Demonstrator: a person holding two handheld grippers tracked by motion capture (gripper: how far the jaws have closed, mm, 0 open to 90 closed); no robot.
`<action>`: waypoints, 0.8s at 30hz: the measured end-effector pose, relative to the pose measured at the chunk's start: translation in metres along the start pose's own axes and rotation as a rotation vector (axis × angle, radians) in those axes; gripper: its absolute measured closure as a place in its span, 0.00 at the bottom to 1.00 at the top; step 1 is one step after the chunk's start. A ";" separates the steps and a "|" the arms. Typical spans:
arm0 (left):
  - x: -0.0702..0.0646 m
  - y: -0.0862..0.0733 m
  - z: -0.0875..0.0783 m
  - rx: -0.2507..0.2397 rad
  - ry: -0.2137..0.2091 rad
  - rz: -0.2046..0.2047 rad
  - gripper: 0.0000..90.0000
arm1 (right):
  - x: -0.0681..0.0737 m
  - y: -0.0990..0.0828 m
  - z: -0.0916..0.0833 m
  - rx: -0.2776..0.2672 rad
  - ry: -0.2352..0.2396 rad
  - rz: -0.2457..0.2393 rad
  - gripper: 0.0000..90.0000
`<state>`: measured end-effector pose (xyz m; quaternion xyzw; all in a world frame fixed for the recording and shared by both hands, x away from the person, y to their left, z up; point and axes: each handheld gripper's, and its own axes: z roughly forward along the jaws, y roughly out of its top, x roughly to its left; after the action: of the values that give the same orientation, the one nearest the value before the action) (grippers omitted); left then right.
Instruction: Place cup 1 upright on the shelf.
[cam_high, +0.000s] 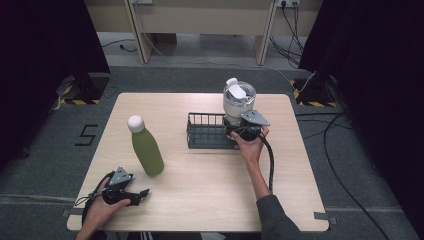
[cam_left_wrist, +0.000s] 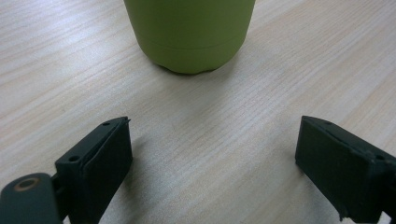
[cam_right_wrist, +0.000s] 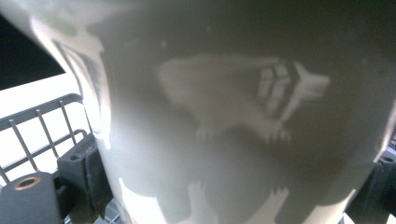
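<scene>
While over wire basket (cam_high: 205, 131), cream tumbler (cam_high: 238, 102) sits between right tongs (cam_high: 243, 131).

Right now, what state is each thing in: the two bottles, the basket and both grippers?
Green bottle: upright on the table, white cap on, untouched.
White tumbler: upright, lid on, at the right end of the basket, clamped.
Wire basket: upright on the table, its left part bare.
Left gripper: open, low, facing the green bottle's base.
Right gripper: shut on the white tumbler.
</scene>
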<state>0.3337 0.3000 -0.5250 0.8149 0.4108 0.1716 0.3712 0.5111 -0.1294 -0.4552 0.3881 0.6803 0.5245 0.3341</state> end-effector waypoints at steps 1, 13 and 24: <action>0.000 0.000 0.000 0.000 0.000 0.000 0.11 | 0.000 0.000 0.000 0.002 0.003 0.000 0.11; 0.000 0.000 0.000 0.000 0.000 -0.002 0.12 | 0.001 0.001 -0.002 0.018 -0.011 0.008 0.10; 0.000 0.000 0.000 0.000 0.000 -0.002 0.11 | 0.002 -0.003 -0.005 0.022 -0.015 -0.012 0.09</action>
<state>0.3336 0.2999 -0.5251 0.8145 0.4114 0.1715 0.3713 0.5052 -0.1308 -0.4566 0.3918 0.6857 0.5119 0.3380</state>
